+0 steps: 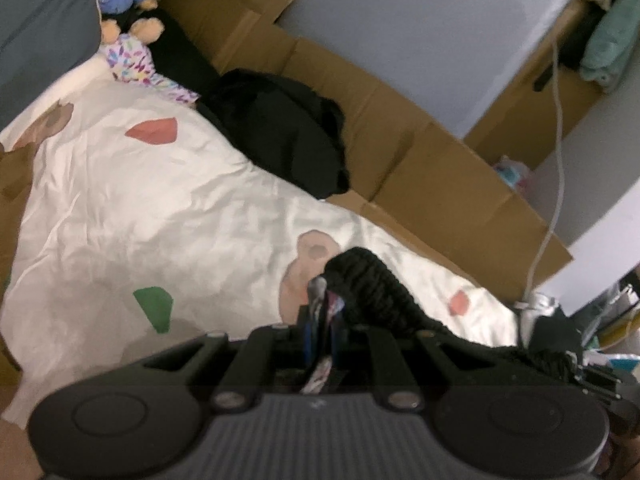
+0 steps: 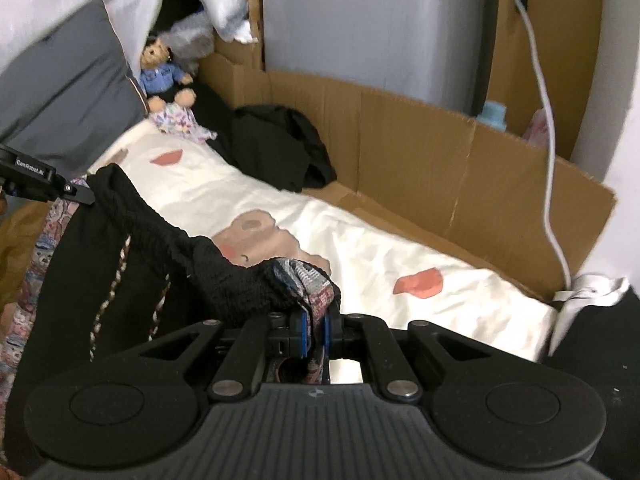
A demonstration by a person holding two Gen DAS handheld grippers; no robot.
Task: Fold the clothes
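Both pairs of fingers are pinched nearly shut on one garment (image 2: 100,264), a black knit piece with a patterned lining, each gripper biting a corner of its ribbed edge. That edge runs as the long axis between the two tools, sagging slightly in the middle, and the body of the garment hangs below it on the person's side. Ahead of the fingers and lower lies the cream bedsheet (image 1: 132,204) with its coloured patches, bare across the near and middle stretch; this is the relation the coming move turns on, since the cloth has to go forward and down to be spread flat there. Neither hand looks nearer the sheet than the other.

A separate black heap (image 1: 280,140) sits at the far side of the bed against the cardboard (image 1: 440,168), well apart from the held piece.

At the right gripper (image 2: 315,330) the blue pads clamp the patterned fabric. At the left gripper (image 1: 320,326) the pads show less clearly, with knit bunched over them. How much of the garment hangs below, and whether its lower hem touches the bed, is cut off by the gripper bodies. Motion blur softens the edges.
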